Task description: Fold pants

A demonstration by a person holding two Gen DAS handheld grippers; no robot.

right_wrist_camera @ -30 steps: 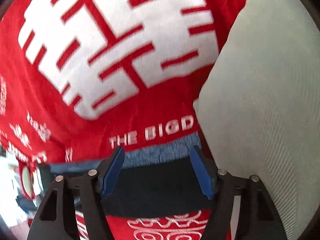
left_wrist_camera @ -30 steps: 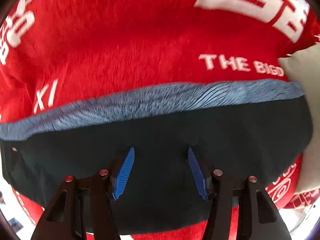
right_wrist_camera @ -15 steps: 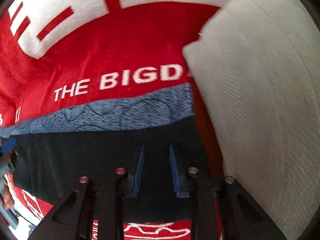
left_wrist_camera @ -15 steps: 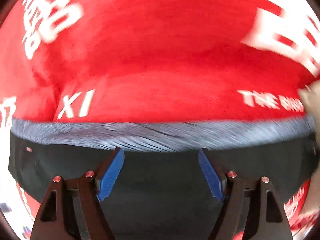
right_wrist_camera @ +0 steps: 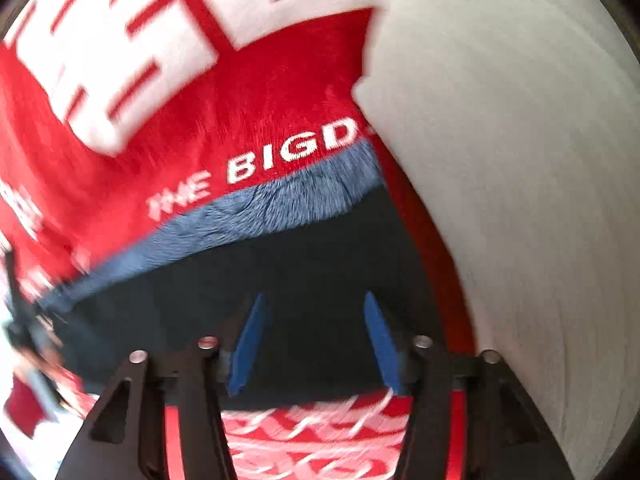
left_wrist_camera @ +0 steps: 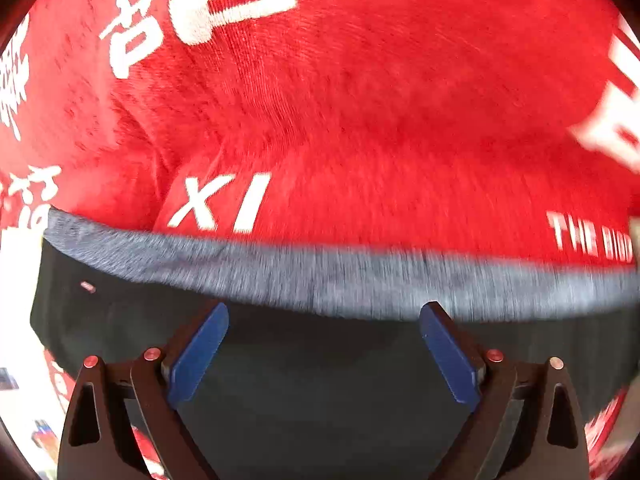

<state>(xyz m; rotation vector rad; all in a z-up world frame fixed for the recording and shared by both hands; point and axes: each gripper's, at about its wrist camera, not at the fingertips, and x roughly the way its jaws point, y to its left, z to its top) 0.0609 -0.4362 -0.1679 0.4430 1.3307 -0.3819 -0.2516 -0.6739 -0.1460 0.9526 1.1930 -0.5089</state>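
Left wrist: dark pants [left_wrist_camera: 320, 380] w/ grey-blue band, flat on red blanket [left_wrist_camera: 360, 100].

On the red blanket [left_wrist_camera: 360, 100] under my tongs I read "XI" in white, just above the grey-blue band of the pants [left_wrist_camera: 320, 280]. Further right along that band, the blanket reads "THE BIGD", its ending hidden behind the white pillow [right_wrist_camera: 520, 160].

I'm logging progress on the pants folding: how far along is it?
Done: the dark pants with a fuzzy blue-grey band lie as a compact rectangle on the red printed blanket. In hand: nothing; left gripper and right gripper are open. Whether folds remain is unclear.
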